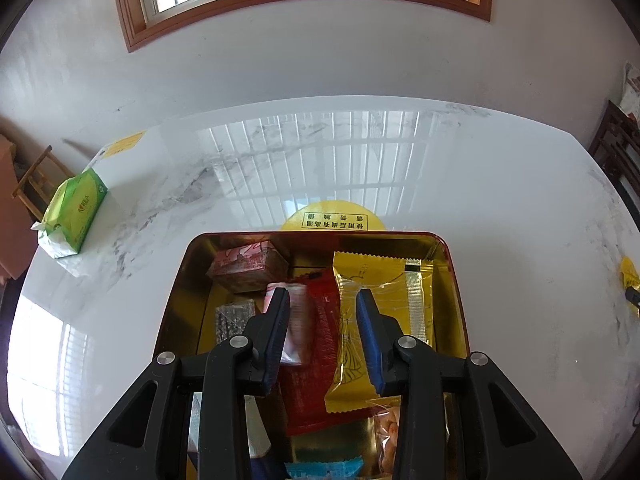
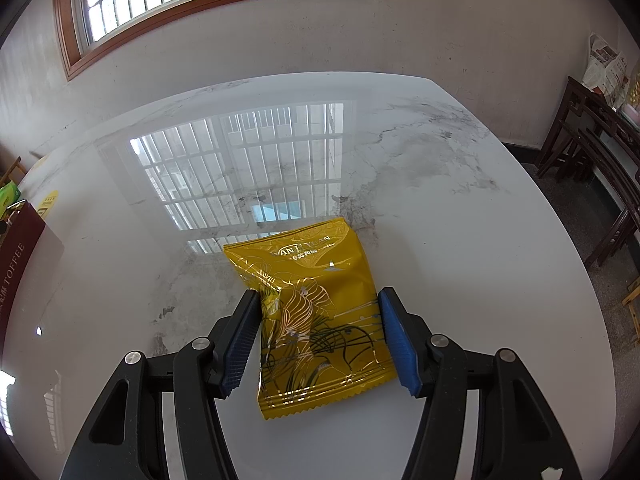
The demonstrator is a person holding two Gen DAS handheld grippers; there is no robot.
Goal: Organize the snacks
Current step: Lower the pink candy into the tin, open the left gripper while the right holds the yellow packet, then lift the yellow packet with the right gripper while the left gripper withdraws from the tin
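In the left wrist view, a red tin with a gold inside point(image 1: 450, 276) sits on the marble table and holds several snacks: a red packet point(image 1: 320, 344), a yellow packet point(image 1: 384, 300), a pink box point(image 1: 250, 266) and a small pink-white packet point(image 1: 298, 320), which looks blurred. My left gripper point(image 1: 323, 300) is open above the tin. In the right wrist view, a yellow gold-printed snack packet point(image 2: 316, 312) lies on the table. My right gripper point(image 2: 318, 300) is open around it, one finger at each side edge.
A green tissue pack point(image 1: 76, 208) lies at the table's left edge. A round yellow sticker point(image 1: 334, 220) shows behind the tin. The tin's dark red side point(image 2: 18, 264) is at the far left of the right wrist view. Dark wooden chairs point(image 2: 600, 152) stand right of the table.
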